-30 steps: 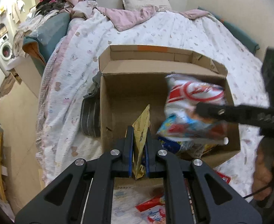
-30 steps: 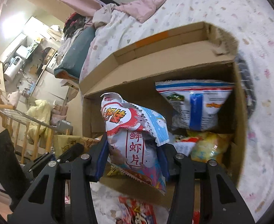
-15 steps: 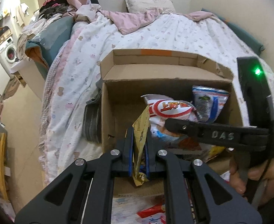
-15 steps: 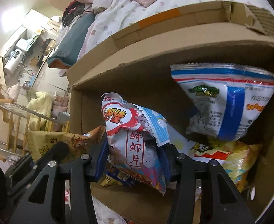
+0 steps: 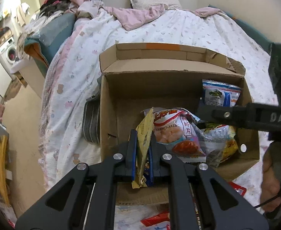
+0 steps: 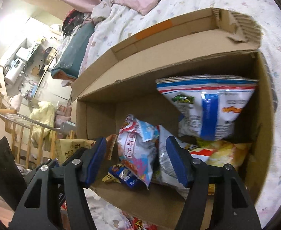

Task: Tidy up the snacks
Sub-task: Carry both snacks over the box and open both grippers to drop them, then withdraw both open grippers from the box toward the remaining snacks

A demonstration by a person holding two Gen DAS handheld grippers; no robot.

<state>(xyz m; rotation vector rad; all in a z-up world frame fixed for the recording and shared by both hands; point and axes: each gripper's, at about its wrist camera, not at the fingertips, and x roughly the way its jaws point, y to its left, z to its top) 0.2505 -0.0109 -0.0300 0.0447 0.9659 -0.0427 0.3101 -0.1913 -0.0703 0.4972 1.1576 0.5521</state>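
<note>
the left gripper (image 5: 142, 149) is clamped tight on a yellow snack packet (image 5: 143, 134), held right at the near wall of the cardboard box (image 5: 109, 115) on the bed (image 5: 178, 28). the right gripper (image 6: 136, 159) is seen with its jaws opening; the shrimp flakes bag (image 6: 136, 143) sits between the blue pads untouched, resting in the box on other packets. a blue-and-white bag (image 6: 207, 105) is leaned in the far right corner, a yellow chip bag (image 6: 223, 151) under it. the small blue packet (image 6: 125, 174) underneath is mostly buried, label unreadable. a striped grey thing (image 5: 90, 122) is wedged beside the box, can't be made out.
</note>
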